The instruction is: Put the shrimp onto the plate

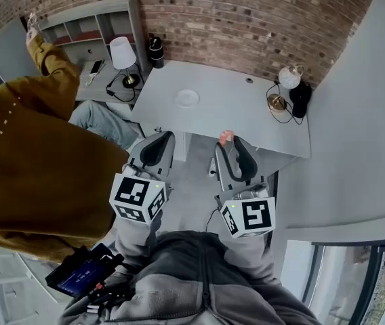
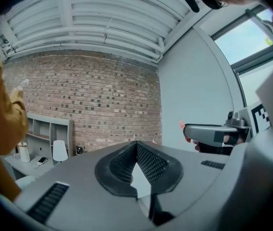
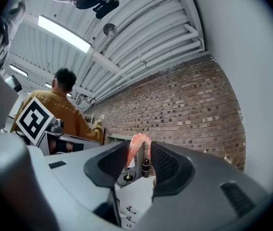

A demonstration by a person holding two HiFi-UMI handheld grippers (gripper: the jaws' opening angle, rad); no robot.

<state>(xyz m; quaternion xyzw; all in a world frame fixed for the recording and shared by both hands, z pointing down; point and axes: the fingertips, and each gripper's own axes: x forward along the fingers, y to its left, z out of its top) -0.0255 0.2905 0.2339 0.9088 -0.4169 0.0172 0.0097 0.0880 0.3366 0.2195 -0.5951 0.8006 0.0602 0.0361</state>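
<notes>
We record: right gripper (image 3: 139, 154), jaws clamped on the pink shrimp (image 3: 136, 142), aloft near the front edge of the tabletop (image 1: 236, 117); left gripper (image 2: 136, 146) beside it, jaws together, holding nothing; white plate (image 1: 186, 98) mid-tabletop, well apart from shrimp.

Left claw (image 2: 136, 146) jaws together; brick wall (image 2: 88, 105) ahead.

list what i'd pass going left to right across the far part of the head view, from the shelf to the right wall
phone → white lamp → dark bottle → plate → round lamp
</notes>
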